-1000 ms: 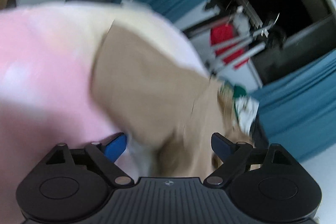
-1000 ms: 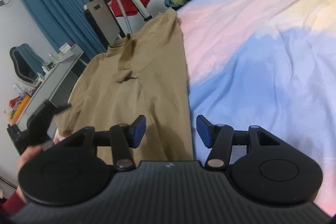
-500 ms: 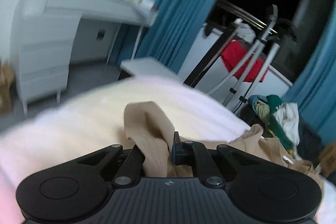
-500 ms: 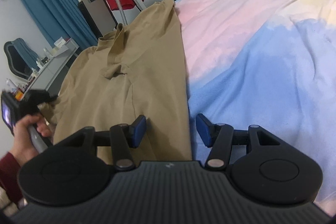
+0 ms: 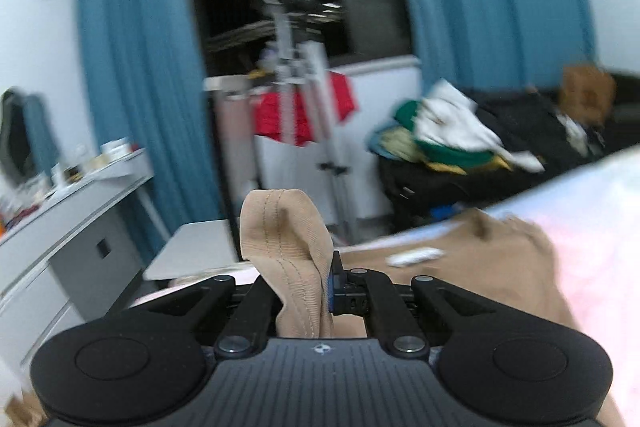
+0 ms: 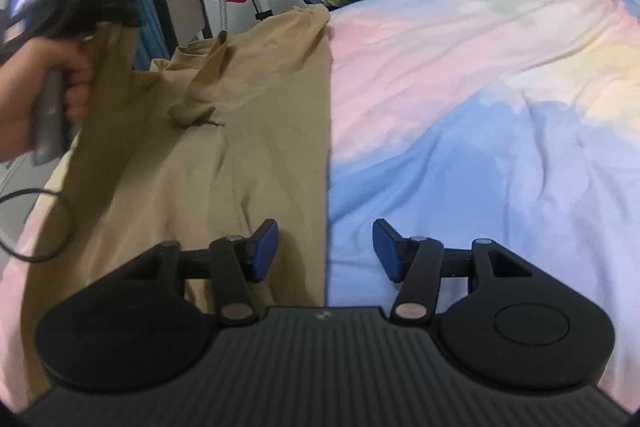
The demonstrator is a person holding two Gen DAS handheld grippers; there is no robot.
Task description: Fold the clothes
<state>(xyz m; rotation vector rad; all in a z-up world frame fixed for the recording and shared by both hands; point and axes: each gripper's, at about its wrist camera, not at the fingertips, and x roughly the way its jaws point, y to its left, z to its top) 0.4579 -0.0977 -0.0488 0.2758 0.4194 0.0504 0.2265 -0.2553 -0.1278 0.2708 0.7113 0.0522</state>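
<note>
Bed: your bed [image 6: 500, 115] carries the work, under a pastel cover of pink, blue and yellow, with its right half bare.
Tan shirt: the tan shirt [image 6: 224, 155] lies on the left part of the bed, its long axis running away from you toward the curtains, with a straight folded edge down the middle of the right wrist view.
Lifted edge: the shirt's left side is raised off the bed; in the left wrist view a stitched hem [image 5: 286, 227] stands up out of the tool.
Left tool: your left tool [image 5: 310, 291] is pressed together on that hem, pinching the cloth. From the right wrist view you see it high at the shirt's far left, gripped in your hand [image 6: 44, 79].
Right tool: your right tool [image 6: 325, 249] hangs over the near end of the shirt with its pads spread and nothing between them; the folded edge passes right between the pads, one pad over tan cloth, the other over bare cover.
Key relation: the rest of the shirt lies to the right of your left tool, across the long axis, so the likely fold carries the hem rightward toward the straight edge.
Nearer hand: the left already holds the cloth; the right is nearer the bottom hem and is free to pin or catch it.
Risk: the bunched neckline [image 6: 200, 95] may drag under the fold.
</note>
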